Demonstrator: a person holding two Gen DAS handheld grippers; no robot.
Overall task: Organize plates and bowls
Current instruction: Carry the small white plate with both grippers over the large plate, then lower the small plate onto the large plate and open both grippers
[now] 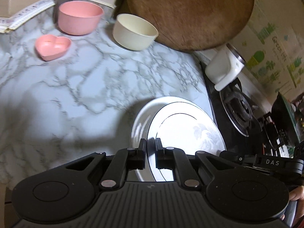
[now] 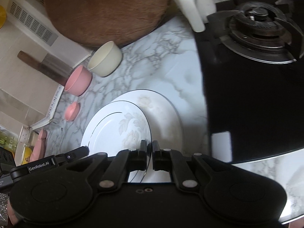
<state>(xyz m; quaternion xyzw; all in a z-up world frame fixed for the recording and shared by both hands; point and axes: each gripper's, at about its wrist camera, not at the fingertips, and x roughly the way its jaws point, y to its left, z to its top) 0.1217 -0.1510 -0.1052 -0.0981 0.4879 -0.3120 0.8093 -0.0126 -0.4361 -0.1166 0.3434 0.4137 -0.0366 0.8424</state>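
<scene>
Left wrist view is showing me the left gripper (image 1: pixel 151 142) clamping its jaws on the rim of a white floral plate (image 1: pixel 186 131), held above a second plate (image 1: pixel 138 121) on the marble counter (image 1: pixel 76 87). I am seeing the right gripper (image 2: pixel 149 144) pinching the same plate's opposite rim. The lower plate is mostly covered, and motion blur is softening everything. A cream bowl (image 1: pixel 134 32), pink bowl (image 1: pixel 79 18) and heart dish (image 1: pixel 52 46) are sitting well apart behind, near a wooden board (image 1: pixel 190 13) cut off by the frame.
</scene>
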